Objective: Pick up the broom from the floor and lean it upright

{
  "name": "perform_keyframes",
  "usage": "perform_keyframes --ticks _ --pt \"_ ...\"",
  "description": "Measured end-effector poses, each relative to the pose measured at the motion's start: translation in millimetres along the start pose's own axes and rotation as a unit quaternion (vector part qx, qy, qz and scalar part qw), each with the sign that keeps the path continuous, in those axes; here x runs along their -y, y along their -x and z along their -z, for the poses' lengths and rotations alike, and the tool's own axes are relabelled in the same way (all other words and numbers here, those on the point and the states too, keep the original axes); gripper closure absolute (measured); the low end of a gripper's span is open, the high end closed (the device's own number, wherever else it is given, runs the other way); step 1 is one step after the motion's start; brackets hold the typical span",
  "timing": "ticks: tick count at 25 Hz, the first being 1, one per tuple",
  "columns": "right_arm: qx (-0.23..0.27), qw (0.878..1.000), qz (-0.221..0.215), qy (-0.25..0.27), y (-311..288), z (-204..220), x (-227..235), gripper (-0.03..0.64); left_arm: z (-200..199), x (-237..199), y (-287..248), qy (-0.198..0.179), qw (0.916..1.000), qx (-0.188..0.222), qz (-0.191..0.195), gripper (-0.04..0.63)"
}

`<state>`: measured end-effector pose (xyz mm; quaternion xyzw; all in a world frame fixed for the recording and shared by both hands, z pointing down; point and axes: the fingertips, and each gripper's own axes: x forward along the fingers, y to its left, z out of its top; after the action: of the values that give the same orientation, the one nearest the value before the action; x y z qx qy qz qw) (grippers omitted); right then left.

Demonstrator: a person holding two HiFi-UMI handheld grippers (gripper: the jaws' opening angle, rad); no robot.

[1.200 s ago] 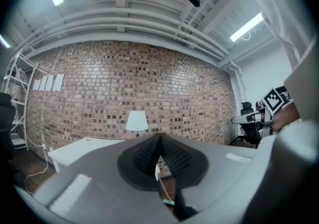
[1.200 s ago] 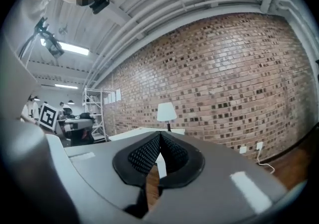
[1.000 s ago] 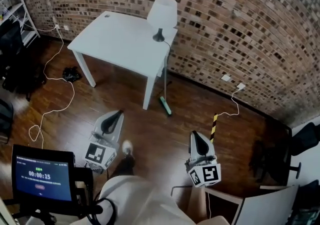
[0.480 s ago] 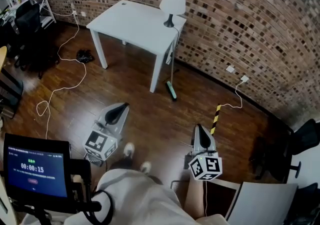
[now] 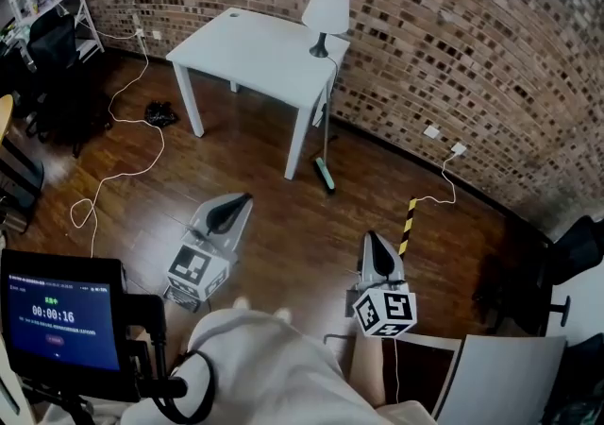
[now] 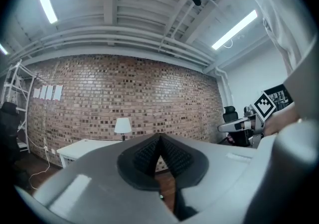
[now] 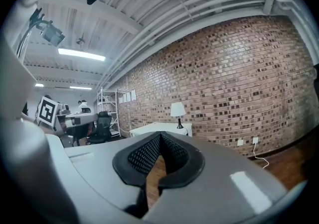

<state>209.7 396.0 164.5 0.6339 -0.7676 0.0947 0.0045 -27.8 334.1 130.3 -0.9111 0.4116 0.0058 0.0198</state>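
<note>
Broom stands upright in the head view, its head on the wooden floor and its thin handle leaning against the near right corner of the white table, which sits far back by the brick wall. A white lamp stands on the table's far right corner. Well apart from the broom, near the person, the left gripper and the right gripper hang over the floor, both pointing toward the wall. A white cable snakes across the floor on the left, and a yellow-and-black striped strip lies just beyond the right gripper.

Seen from the left gripper view, the left gripper has its pads pressed together at the tips with nothing between them. The lamp and table lie ahead to the left; the broom cannot be made out there.

From the right gripper view, the right gripper is likewise pressed together and empty. Ahead are the lamp, the table, and a shelving rack far left, its contents too small to tell.
</note>
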Motion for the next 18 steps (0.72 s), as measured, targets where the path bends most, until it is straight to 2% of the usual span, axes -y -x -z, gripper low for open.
perform_keyframes --ticks 5,11,18 --pt "0.007 1.0 0.001 0.002 -3.8 -3.8 -6.5 0.604 -1.5 -6.0 1.8 0.002 1.0 0.009 0.002 0.595" --pt "0.014 0.999 0.023 0.047 -10.1 -12.4 -5.4 0.606 -0.4 -7.6 -4.5 -0.008 0.9998 0.01 0.014 0.595" --pt "0.012 0.998 0.02 0.054 -19.5 -14.3 -2.5 0.606 -1.5 -6.9 -12.8 -0.012 0.9997 0.013 0.017 0.595"
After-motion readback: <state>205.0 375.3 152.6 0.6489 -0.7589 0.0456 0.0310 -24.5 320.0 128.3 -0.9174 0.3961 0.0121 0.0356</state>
